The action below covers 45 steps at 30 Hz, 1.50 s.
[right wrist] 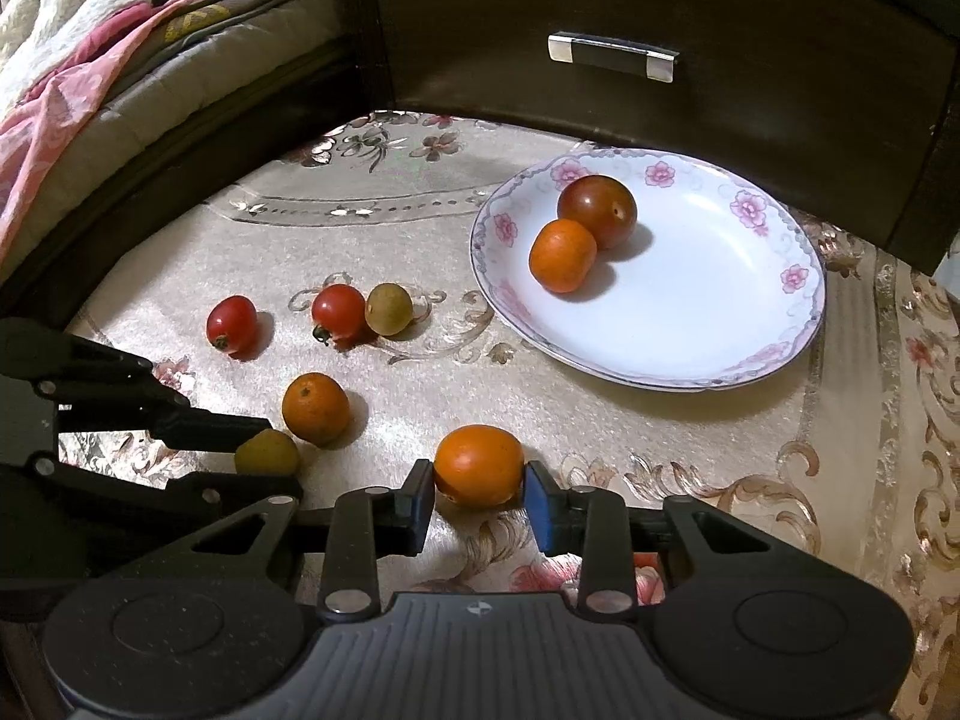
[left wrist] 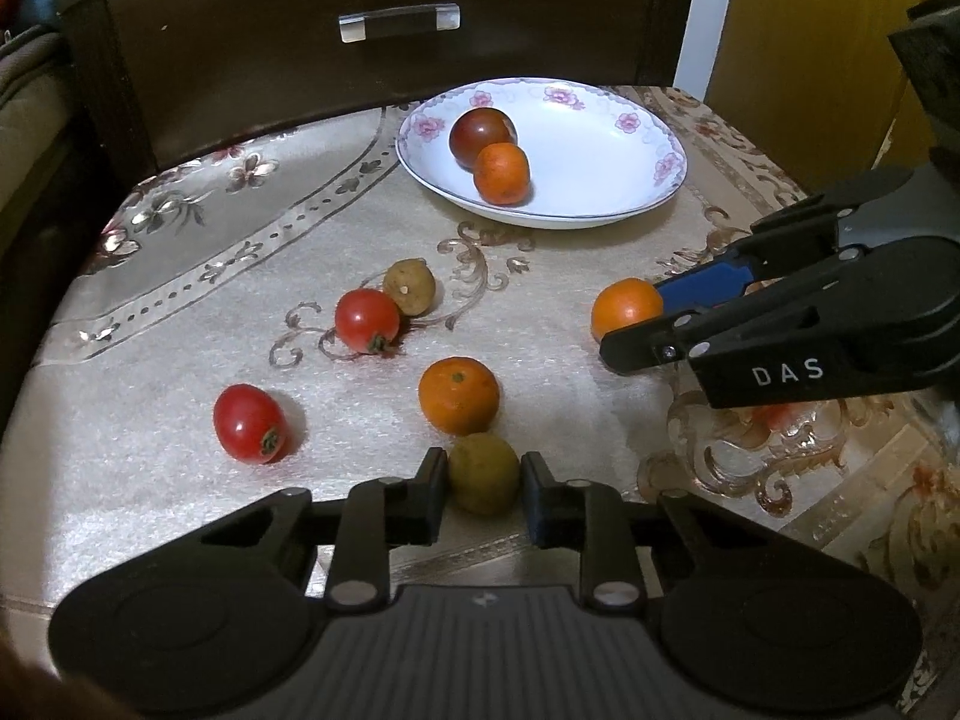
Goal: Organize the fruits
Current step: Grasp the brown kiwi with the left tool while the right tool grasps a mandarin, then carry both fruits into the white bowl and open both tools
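Observation:
My left gripper (left wrist: 485,480) is shut on a small olive-brown round fruit (left wrist: 485,473) that rests on the tablecloth, one pad against each side. My right gripper (right wrist: 479,483) is shut on a small orange (right wrist: 479,467), also down on the cloth. In the left wrist view that orange (left wrist: 626,307) sits at the right between the right gripper's fingertips. A white flowered plate (left wrist: 600,120) at the back holds a dark tomato (left wrist: 482,135) and an orange (left wrist: 501,173). Loose on the cloth lie two red tomatoes (left wrist: 367,320) (left wrist: 249,423), another brown fruit (left wrist: 409,287) and an orange (left wrist: 459,395).
A dark wooden drawer front (left wrist: 396,24) with a metal handle rises right behind the plate. Bedding (right wrist: 72,60) lies to the left beyond the table's edge. The two grippers stand side by side near the front of the patterned cloth (left wrist: 150,510).

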Tool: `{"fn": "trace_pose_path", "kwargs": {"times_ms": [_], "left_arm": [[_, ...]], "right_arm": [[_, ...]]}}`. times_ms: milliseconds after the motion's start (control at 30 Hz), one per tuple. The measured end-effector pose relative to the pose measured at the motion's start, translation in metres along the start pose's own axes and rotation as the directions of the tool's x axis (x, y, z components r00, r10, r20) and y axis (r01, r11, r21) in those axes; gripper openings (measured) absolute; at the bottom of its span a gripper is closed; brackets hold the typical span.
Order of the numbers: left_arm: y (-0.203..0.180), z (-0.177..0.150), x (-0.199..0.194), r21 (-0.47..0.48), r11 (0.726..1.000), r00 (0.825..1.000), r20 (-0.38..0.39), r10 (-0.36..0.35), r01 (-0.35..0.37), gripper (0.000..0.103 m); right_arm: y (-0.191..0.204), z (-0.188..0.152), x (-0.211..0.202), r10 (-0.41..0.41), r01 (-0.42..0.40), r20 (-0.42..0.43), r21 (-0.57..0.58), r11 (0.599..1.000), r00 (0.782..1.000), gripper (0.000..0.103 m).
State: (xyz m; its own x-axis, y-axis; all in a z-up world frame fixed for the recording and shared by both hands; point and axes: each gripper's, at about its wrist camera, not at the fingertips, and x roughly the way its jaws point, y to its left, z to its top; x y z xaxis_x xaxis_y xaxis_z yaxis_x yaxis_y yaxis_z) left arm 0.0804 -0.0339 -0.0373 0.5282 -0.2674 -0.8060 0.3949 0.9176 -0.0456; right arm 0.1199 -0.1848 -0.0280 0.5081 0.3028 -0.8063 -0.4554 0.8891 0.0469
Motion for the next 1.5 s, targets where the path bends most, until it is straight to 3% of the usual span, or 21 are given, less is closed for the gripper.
{"fn": "trace_pose_path", "kwargs": {"times_ms": [400,767,1500], "left_arm": [[-0.006,0.012,-0.008,-0.004,0.999,0.999,0.039,-0.034,0.034,0.034],[-0.015,0.039,-0.010,-0.005,1.000,0.994,0.109,-0.023,0.023,0.034],[-0.016,0.100,0.021,-0.041,0.998,0.987,0.160,-0.029,0.036,0.034]], "right_arm": [[-0.006,-0.010,-0.016,-0.004,0.004,0.011,0.011,1.000,1.000,0.026],[-0.010,-0.006,-0.034,0.000,-0.002,0.062,0.038,0.999,0.998,0.026],[-0.050,0.022,-0.037,-0.068,0.045,0.153,0.150,0.988,0.986,0.026]]}}
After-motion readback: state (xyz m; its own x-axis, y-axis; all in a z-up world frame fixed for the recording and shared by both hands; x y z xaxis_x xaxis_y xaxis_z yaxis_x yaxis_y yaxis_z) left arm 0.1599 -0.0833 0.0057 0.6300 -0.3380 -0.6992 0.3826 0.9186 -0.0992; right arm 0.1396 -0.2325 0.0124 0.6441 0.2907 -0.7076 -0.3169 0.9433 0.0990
